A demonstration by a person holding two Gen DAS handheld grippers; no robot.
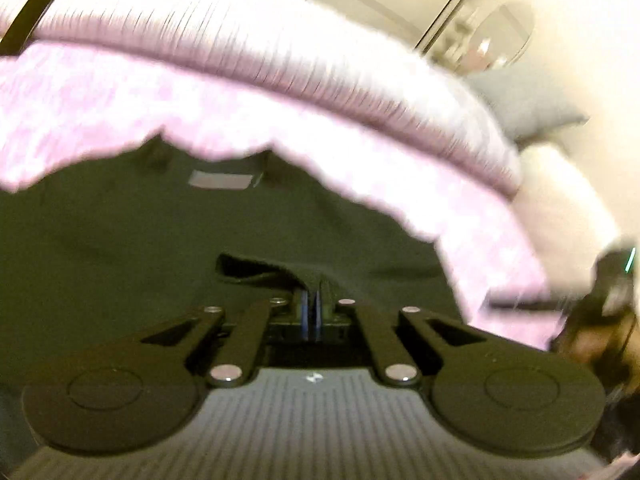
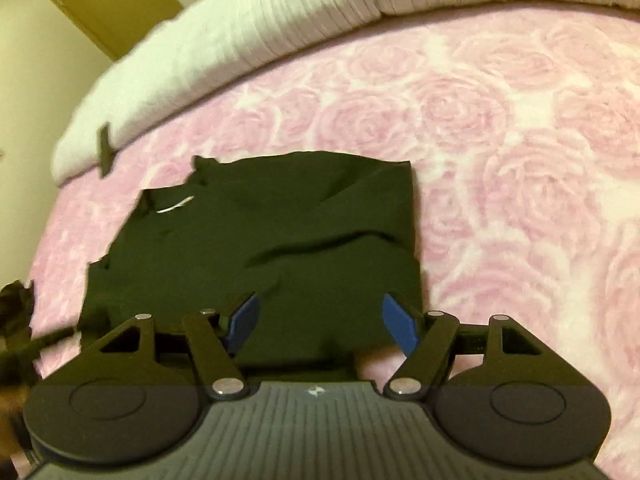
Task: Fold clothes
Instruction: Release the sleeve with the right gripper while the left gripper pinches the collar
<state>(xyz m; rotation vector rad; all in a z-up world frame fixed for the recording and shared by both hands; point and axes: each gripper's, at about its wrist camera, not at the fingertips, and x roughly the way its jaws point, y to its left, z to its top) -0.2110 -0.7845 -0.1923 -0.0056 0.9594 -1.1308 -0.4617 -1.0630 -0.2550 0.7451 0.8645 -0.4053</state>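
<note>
A: Status L side?

B: Left gripper (image 1: 311, 307) is clamped, blue pads (image 1: 306, 308) pressed together w/ a fold of the dark garment (image 1: 160, 240) pinched between them, lower centre of the left wrist view. Cloth edge curls up just left of the tips. Frame is blurred.

A: R side?

B: Right gripper (image 2: 320, 318) has jaws wide apart, nothing gripped. Blue pads (image 2: 400, 324) sit over the near edge of the garment (image 2: 280, 240), lower centre of the right wrist view. Can't tell if they touch the cloth.

A: Where's the garment?

B: Flat-ish on the pink rose-print blanket (image 2: 500, 160), centre-left in the right wrist view. Roughly rectangular, right edge straight, left edge ragged, some wrinkles across the middle. Small white tag (image 2: 176, 205) near its upper-left corner. In the left wrist view a pale label (image 1: 222, 180) shows at the far end, centre frame.

A: Around it?

B: White ribbed bedding (image 2: 240, 40) along the blanket's far edge, upper part of the frame. Grey pillow (image 1: 532, 108) at right in the left wrist view.
</note>
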